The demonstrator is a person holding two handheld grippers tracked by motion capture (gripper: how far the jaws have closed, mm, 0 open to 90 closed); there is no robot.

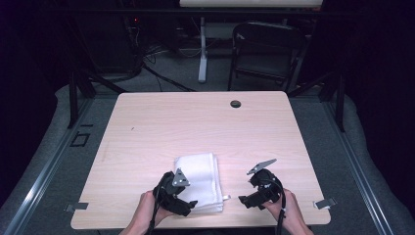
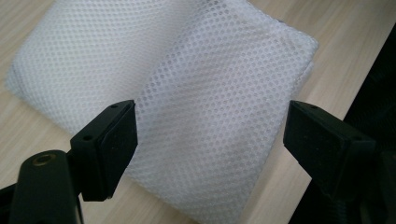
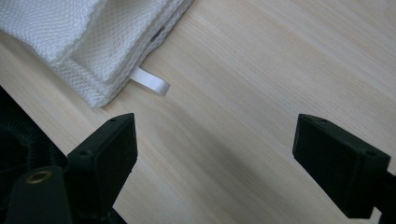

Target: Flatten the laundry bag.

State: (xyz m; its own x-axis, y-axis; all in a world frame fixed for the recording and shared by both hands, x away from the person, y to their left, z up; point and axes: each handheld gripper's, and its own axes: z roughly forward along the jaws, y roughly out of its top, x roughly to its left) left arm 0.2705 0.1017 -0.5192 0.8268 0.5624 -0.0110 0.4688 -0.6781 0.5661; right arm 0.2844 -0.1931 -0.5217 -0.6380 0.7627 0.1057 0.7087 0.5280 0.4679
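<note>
mesh cloth [image 1: 198, 178]: blank white tag [image 3: 150, 82] | left gripper [image 2: 210, 135] fingers spread | right gripper [image 3: 215, 149] fingers spread

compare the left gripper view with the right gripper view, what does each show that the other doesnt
Left gripper view: the folded white mesh cloth seen from above, its honeycomb weave close up, lying between the open left gripper jaws without touching them.

Right gripper view: a small white ribbon tab sticking out from the cloth's stacked edge, and bare wood between the open right gripper jaws.

Both: the cloth and the light wooden table.
</note>
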